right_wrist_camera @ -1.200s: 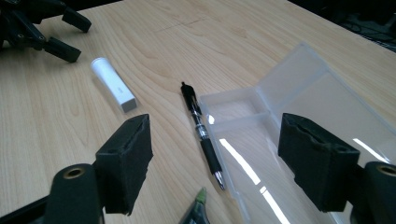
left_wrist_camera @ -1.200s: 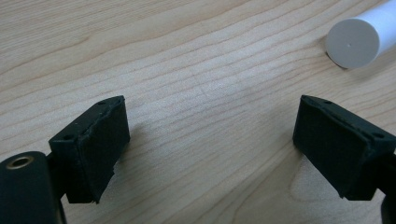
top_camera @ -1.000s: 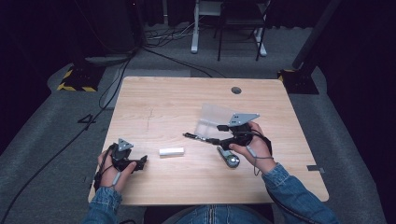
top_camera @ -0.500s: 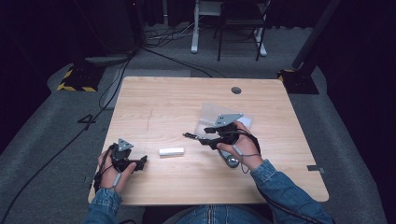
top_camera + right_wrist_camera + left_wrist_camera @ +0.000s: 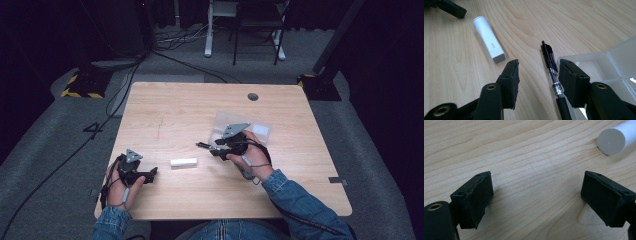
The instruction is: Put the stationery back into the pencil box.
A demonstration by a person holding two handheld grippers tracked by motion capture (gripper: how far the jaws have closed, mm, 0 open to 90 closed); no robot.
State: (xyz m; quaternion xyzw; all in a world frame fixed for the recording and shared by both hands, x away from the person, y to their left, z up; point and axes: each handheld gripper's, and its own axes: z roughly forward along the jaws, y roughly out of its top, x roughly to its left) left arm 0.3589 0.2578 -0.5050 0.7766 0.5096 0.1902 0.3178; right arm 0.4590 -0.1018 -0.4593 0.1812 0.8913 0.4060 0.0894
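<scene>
A black pen [image 5: 549,56] lies on the wooden table [image 5: 190,105], its tip pointing away from my right gripper [image 5: 539,63]. The pen runs between the right jaws, close along the right-hand one, and the other jaw stands apart from it. These jaws have just been closing and are still open. In the high view the pen [image 5: 201,145] sticks out left of the right gripper [image 5: 212,147]. A white capped tube [image 5: 183,162] lies between the two hands. My left gripper [image 5: 536,187] rests low over bare wood, wide open, with the tube's round end [image 5: 611,141] ahead to its right.
A clear plastic compartment box [image 5: 250,127] lies open behind the right hand, and its corner [image 5: 614,60] shows beside the right jaw. The left gripper [image 5: 150,174] sits near the table's front left edge. A round cable hole [image 5: 253,96] is at the far side.
The right hand has moved left and down along the pen. Its jaws have narrowed around the pen. The left hand and the white tube have stayed put.
</scene>
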